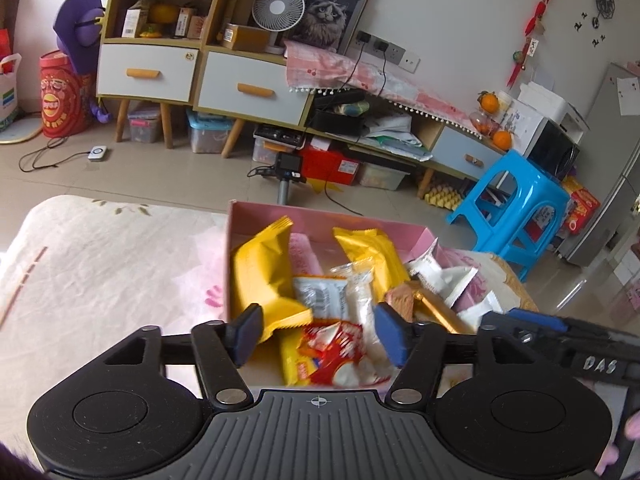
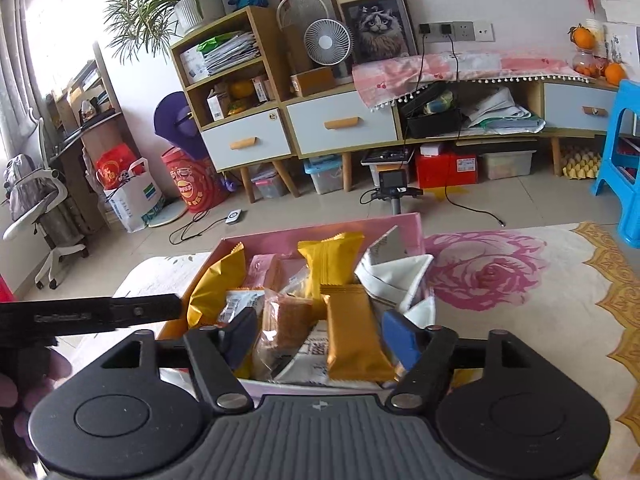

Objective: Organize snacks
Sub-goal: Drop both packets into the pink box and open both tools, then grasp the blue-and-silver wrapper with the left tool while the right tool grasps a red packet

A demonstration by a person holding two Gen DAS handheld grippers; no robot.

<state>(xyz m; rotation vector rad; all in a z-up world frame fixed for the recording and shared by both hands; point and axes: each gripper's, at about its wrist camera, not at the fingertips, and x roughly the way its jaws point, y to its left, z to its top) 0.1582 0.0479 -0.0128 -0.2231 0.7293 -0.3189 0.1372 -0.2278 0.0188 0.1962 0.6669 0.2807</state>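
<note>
A pink box (image 1: pixel 240 220) sits on a floral cloth and holds several wrapped snacks: yellow packs (image 1: pixel 260 276), a red-and-white pack (image 1: pixel 332 352), white packs (image 1: pixel 440 272). It also shows in the right wrist view (image 2: pixel 280 236), with a gold bar (image 2: pixel 352 328) and a clear-wrapped brown cake (image 2: pixel 284 320) on top. My left gripper (image 1: pixel 318 334) is open above the near end of the box, holding nothing. My right gripper (image 2: pixel 320 338) is open above the gold bar and the cake, holding nothing. Each gripper shows at the side of the other's view.
The cloth (image 2: pixel 520 320) with a pink rose print covers the surface around the box. Beyond lies a tiled floor with a camera on a pole (image 2: pixel 394 188), cables, a blue stool (image 1: pixel 516 208) and low cabinets (image 2: pixel 340 124).
</note>
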